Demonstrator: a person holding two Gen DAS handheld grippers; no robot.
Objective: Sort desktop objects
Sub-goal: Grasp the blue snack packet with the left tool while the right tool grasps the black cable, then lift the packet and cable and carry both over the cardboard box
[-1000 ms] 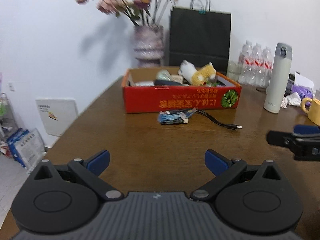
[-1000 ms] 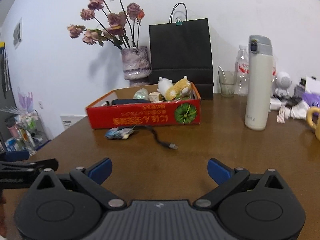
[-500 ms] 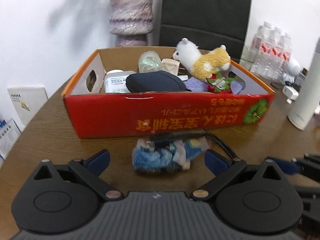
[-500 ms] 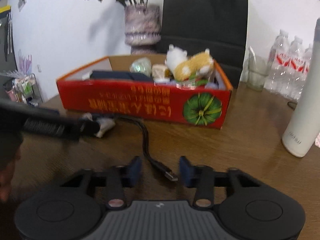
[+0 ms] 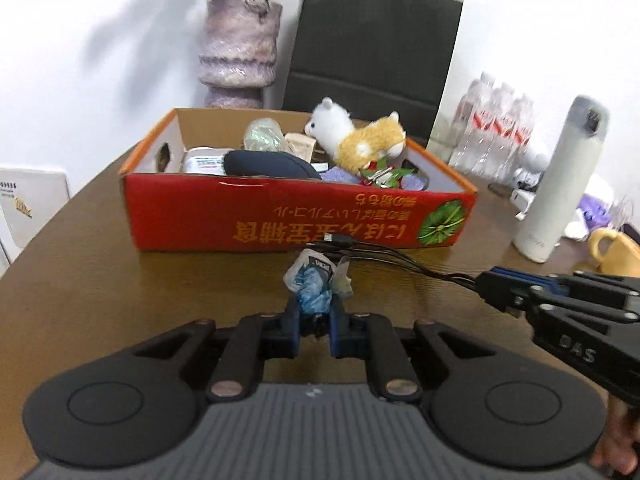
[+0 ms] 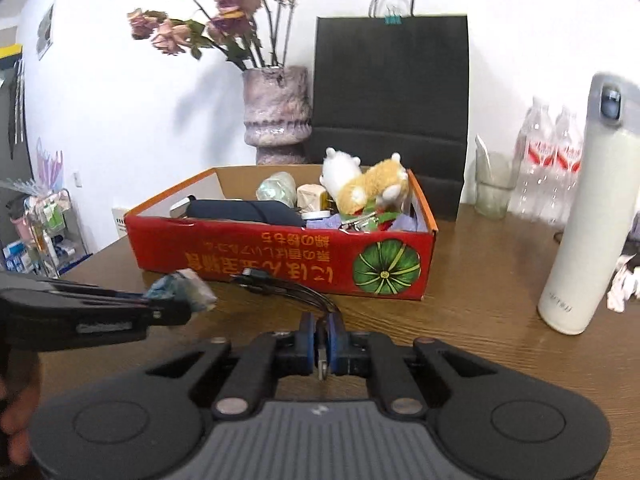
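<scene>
A red cardboard box [image 5: 296, 216] stands on the brown table and holds a plush alpaca [image 5: 356, 136], a dark case and other small things; it also shows in the right wrist view [image 6: 280, 256]. My left gripper [image 5: 314, 316] is shut on a crumpled blue-and-white wrapper [image 5: 316, 284], held just in front of the box. My right gripper [image 6: 320, 336] is shut on a black cable [image 6: 280, 286], whose plug end hangs in front of the box. The right gripper also shows in the left wrist view [image 5: 560, 304], with the cable [image 5: 384, 256] stretching left from it.
A white thermos [image 6: 588, 232] stands right of the box, with water bottles [image 6: 548, 168] and a glass [image 6: 492, 188] behind. A yellow mug [image 5: 616, 252] sits at far right. A vase of dried flowers [image 6: 278, 116] and a black paper bag [image 6: 392, 96] stand behind the box.
Both grippers moved in toward the box and shut: the left one took hold of the wrapper, the right one took hold of the cable. Both objects are now lifted off the table.
</scene>
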